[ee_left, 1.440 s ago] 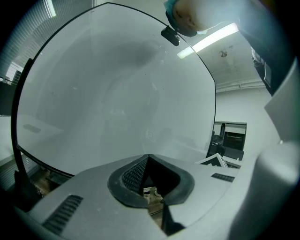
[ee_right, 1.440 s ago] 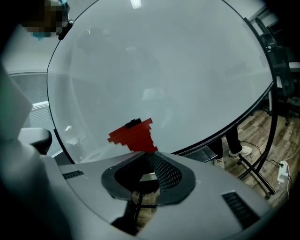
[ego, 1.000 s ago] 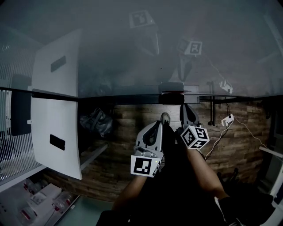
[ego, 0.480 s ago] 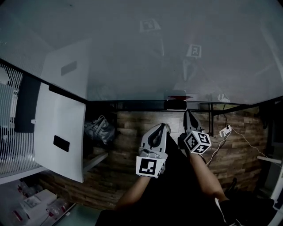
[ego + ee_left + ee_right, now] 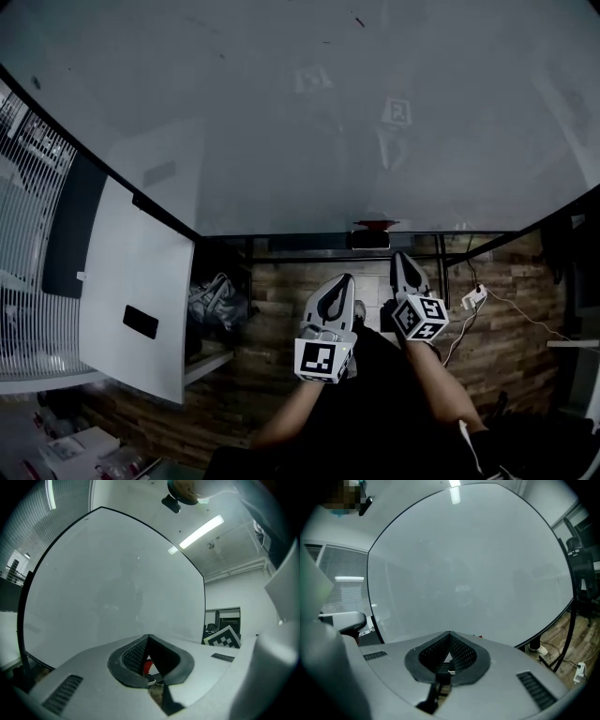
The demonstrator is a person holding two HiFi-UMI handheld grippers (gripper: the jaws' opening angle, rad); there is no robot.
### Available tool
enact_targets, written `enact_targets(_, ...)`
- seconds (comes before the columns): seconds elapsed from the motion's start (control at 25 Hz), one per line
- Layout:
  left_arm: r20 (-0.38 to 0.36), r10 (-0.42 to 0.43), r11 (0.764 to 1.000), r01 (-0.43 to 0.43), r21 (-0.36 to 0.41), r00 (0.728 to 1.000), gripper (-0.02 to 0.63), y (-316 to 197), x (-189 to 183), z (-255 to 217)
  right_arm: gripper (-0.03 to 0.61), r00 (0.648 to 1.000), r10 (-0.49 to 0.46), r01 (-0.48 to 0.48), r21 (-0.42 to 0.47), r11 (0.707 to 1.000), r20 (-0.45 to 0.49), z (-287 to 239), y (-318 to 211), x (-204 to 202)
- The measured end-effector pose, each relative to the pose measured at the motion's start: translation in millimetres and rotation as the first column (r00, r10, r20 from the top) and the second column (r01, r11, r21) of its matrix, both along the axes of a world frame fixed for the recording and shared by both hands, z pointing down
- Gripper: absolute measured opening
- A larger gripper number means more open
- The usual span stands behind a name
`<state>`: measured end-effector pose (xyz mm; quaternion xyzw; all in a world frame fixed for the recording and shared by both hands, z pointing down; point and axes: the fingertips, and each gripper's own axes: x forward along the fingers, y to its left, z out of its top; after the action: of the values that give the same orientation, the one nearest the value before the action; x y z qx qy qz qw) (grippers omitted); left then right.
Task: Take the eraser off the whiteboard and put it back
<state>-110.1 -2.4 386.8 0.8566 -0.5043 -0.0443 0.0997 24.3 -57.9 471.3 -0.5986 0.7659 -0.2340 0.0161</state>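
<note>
The whiteboard [image 5: 300, 122] fills the upper head view and both gripper views [image 5: 117, 588] [image 5: 468, 573]. A dark eraser [image 5: 372, 237] with a red top sits at the board's bottom edge, near the middle. My left gripper [image 5: 345, 278] is just below and left of it, jaws shut and empty. Through the gap under those jaws a red bit of the eraser [image 5: 146, 666] shows. My right gripper [image 5: 398, 255] is right below the eraser, slightly to its right, also shut with nothing in it. Neither gripper touches the eraser.
A white panel [image 5: 136, 300] stands at the left, with a dark bag [image 5: 214, 298] on the wooden floor beside it. A white power strip [image 5: 473, 295] with a cable lies at the right. The board's black stand leg [image 5: 565, 634] runs down at the right.
The head view has tilted upward, so more of the whiteboard shows. Both grippers have risen with it and stay just below the eraser, which has not moved.
</note>
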Motion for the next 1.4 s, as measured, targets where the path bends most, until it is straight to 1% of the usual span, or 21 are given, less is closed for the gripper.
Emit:
enact_targets(0.28, 0.018, 0.004, 0.999, -0.004, 0.038, 1.0, 0.006, -3.9, 11.6, -16.7, 0.014, 1.0, -0.025, 0.025, 0.077, 0.997, -0.002, -40.7, 17.2, 7.4)
enact_targets(0.4, 0.024, 0.002, 0.999, -0.003, 0.05, 1.0, 0.006, -4.7, 18.7, -24.3, 0.014, 0.999, -0.033, 0.035, 0.105, 0.994, -0.018, -58.8, 26.2, 15.7)
enact_targets(0.56, 0.027, -0.002, 0.999, 0.001, 0.053, 1.0, 0.006, -0.3, 28.8, -35.4, 0.014, 0.997, -0.049, 0.057, 0.148, 0.987, -0.054, -86.2, 40.8, 26.9)
enact_targets(0.72, 0.027, -0.009, 0.999, 0.008, 0.05, 1.0, 0.006, 6.0, 28.9, -42.1, 0.014, 0.994, -0.085, 0.096, 0.174, 0.98, -0.071, -106.3, 53.8, 21.4)
enact_targets(0.8, 0.033, -0.009, 0.999, 0.008, 0.046, 0.999, 0.006, 10.0, 32.7, -43.2, 0.014, 0.992, -0.102, 0.115, 0.17, 0.979, -0.078, -111.0, 61.1, 20.1)
enact_targets(0.92, 0.041, -0.005, 0.999, 0.003, 0.044, 0.999, 0.006, 15.2, 42.2, -44.1, 0.012, 0.992, -0.108, 0.118, 0.169, 0.979, -0.067, -111.7, 69.8, 26.6)
enact_targets(1.08, 0.054, -0.003, 0.999, 0.001, 0.042, 0.999, 0.006, 22.2, 51.1, -43.1, 0.012, 0.989, -0.141, 0.148, 0.198, 0.969, -0.047, -112.2, 78.9, 30.9)
enact_targets(1.2, 0.061, -0.001, 0.999, -0.002, 0.041, 0.998, 0.006, 26.1, 53.7, -44.3, 0.012, 0.988, -0.147, 0.155, 0.189, 0.97, -0.056, -111.4, 84.7, 32.5)
enact_targets(1.4, 0.062, 0.001, 0.999, -0.003, 0.04, 0.998, 0.006, 27.5, 56.5, -44.2, 0.012, 0.984, -0.173, 0.179, 0.222, 0.959, -0.045, -116.1, 88.3, 30.2)
